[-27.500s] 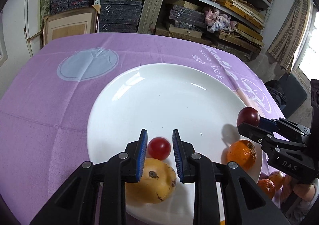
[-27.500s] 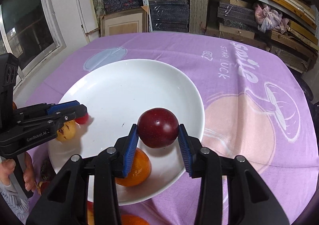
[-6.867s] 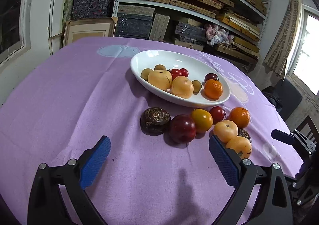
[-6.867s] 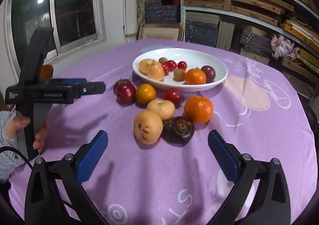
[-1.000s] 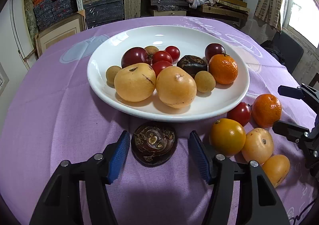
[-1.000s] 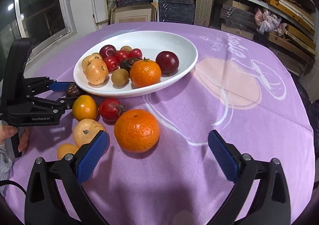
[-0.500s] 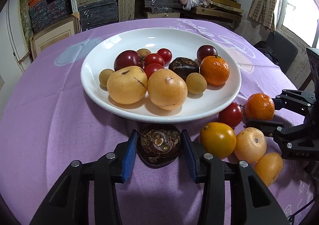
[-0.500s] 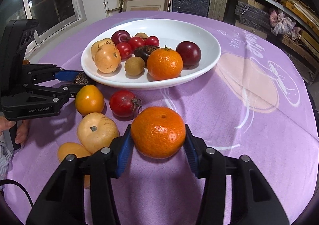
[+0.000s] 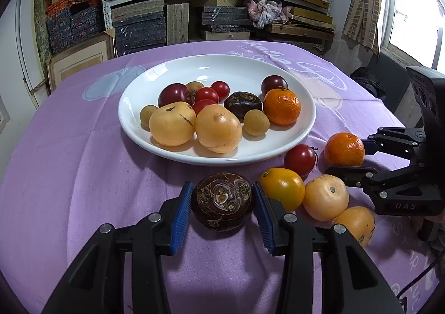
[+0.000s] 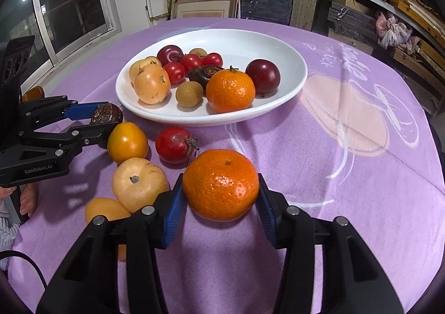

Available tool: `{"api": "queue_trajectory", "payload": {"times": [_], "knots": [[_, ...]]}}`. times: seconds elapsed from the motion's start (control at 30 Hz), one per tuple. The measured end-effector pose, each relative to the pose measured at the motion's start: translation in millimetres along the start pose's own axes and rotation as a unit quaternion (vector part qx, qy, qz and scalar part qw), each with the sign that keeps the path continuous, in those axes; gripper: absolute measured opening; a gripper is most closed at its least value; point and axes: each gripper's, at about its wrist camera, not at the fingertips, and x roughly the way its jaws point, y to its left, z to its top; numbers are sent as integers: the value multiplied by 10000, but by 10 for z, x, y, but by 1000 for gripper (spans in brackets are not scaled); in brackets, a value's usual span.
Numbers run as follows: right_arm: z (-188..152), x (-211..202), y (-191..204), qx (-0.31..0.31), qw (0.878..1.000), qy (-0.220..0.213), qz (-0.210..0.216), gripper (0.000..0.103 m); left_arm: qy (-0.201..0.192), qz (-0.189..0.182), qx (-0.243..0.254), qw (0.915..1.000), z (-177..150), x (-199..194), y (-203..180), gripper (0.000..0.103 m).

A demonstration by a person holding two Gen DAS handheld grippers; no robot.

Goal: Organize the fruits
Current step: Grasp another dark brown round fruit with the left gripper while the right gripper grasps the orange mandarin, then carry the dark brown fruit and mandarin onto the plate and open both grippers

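On the bench (image 9: 69, 175), which has a purple cloth over it, a white plate (image 9: 303, 108) sits in the middle with many fruits in it: yellow ones, small red ones, a dark one and an orange one. More fruits lie on the cloth just in front of the plate. The left claw (image 9: 222, 204) has just been closing, and its blue pads now press on both sides of a dark brown fruit (image 9: 222, 200) that sits on the cloth near the plate's front rim. The right claw (image 10: 221, 198) has just been closing too, and it squeezes a big orange (image 10: 221, 183) between its pads. Beside the orange lie a red tomato (image 10: 173, 144), a yellow-orange fruit (image 10: 127, 142) and a pale yellow fruit (image 10: 139, 183), all close together. A hand (image 10: 26, 197) holds the left claw's handle at the edge.
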Motion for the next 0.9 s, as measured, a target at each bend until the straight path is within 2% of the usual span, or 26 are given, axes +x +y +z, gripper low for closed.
{"api": "queue_trajectory", "payload": {"times": [0.3, 0.67, 0.8, 0.9], "knots": [[-63, -130, 45, -55, 9998, -214, -29, 47, -90, 58, -161, 9998, -66, -99, -5, 44], [-167, -348, 122, -132, 9988, -468, -32, 47, -403, 213, -215, 9987, -148, -339, -97, 44], [-157, -594, 151, -163, 9966, -800, -47, 47, -618, 356, -233, 9972, -107, -498, -101, 44], [-80, -918, 138, -123, 9926, -1205, -74, 47, -818, 357, -282, 9956, 48, -669, -68, 44]]}}
